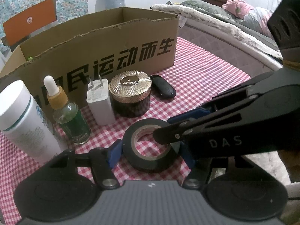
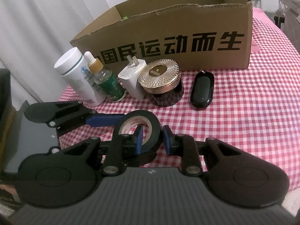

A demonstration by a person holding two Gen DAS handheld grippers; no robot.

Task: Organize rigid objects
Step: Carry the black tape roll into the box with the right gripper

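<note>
Tape is the step in hand: we have the black tape roll (image 1: 150, 146) on the checked counter (image 1: 206, 86), in front of the row of bottles and the cardboard box (image 1: 105, 56). Our left gripper (image 1: 150, 153) straddles the roll, blue pads at its outer sides; whether they press it we cannot tell. Our right gripper (image 2: 151, 136) has one finger in the core and one outside the wall, close but seemingly not clamped. The roll has no long axis; its hole points upward, slightly tilted. Next we judge one gripper must pinch the wall firmly, lift, and carry it over the box's rim.
</note>
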